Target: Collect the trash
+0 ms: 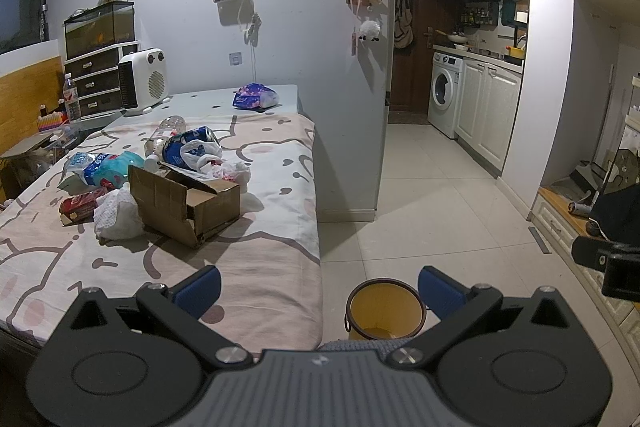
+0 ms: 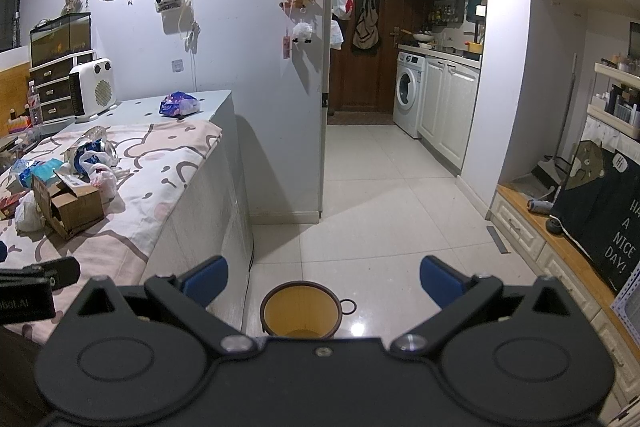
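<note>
Left gripper [image 1: 319, 291], right gripper [image 2: 323, 283]: both spread wide, empty, above yellow bin [image 2: 301, 313] at 6 o'clock. Table [image 1: 260, 259], 9 o'clock: cardboard box [image 1: 188, 205], blue can [image 1: 188, 143], wrappers. Step: nothing collected yet; next, reach left, grasp one item.

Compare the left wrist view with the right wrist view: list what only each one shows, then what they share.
Only the left wrist view: the red packet in full beside the white bag, and the right gripper's side at its right edge.

Only the right wrist view: the black "nice day" cushion, the shelf of bottles and the bin's loose ring handle.

Both: the open cardboard box, blue can, yellow bin, washing machine, and open, empty grippers.
</note>
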{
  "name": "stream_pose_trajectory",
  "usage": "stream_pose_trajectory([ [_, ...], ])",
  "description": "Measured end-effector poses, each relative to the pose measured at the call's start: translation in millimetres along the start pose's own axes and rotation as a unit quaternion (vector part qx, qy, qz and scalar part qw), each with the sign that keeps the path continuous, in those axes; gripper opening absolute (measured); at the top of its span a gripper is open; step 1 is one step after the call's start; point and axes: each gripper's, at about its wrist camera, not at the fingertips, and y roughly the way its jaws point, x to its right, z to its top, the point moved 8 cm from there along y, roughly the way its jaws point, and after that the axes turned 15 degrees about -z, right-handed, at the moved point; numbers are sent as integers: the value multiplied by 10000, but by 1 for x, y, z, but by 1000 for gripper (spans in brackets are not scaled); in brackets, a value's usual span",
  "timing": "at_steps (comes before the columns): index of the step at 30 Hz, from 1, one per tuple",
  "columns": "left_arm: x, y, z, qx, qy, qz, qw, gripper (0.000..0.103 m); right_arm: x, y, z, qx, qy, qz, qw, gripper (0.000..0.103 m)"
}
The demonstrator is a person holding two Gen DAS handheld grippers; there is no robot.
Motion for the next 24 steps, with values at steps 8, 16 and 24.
stream_pose_trajectory([
  [8, 0, 0, 0, 0, -3, -3, 10000, 103, 0, 0, 0, 3, 2, 0, 10000, 103],
  [16, 0, 0, -1, 5, -4, -3, 10000, 103, 0, -2, 1, 8, -2, -12, 10000, 103],
  [24, -2, 3, 0, 5, -14, 5, 10000, 103, 1, -2, 1, 9, -3, -15, 10000, 103],
])
